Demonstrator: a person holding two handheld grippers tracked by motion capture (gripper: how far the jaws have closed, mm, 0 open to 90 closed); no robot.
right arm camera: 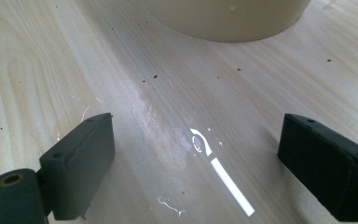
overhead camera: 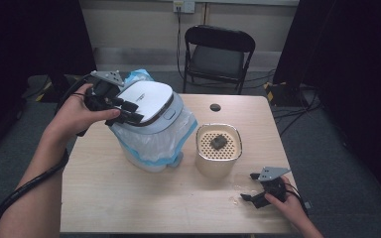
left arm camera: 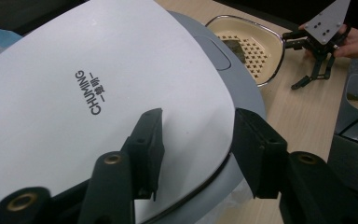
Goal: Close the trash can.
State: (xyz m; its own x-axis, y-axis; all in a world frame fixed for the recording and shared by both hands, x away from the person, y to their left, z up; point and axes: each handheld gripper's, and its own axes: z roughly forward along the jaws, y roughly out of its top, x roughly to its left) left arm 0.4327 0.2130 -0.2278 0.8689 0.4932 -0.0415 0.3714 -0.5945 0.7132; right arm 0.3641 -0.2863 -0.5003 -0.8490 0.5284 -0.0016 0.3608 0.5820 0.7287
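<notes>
The left gripper (overhead camera: pixel 129 113) is clamping the white lid (overhead camera: pixel 148 101) of the bin (overhead camera: pixel 151 144), one jaw above and one below its edge. The bin is standing left of the beige container (overhead camera: pixel 218 151) on the table (overhead camera: pixel 129 198). The right gripper (overhead camera: pixel 250 188) is resting near the front right edge, jaws spread with nothing between them.

The pale wooden surface (overhead camera: pixel 129 198) carries a lidded white bin (overhead camera: pixel 151 126) lined with a plastic bag at about ten o'clock from its middle. A cream perforated container (overhead camera: pixel 218 151) stands just beside it, toward three o'clock.
</notes>
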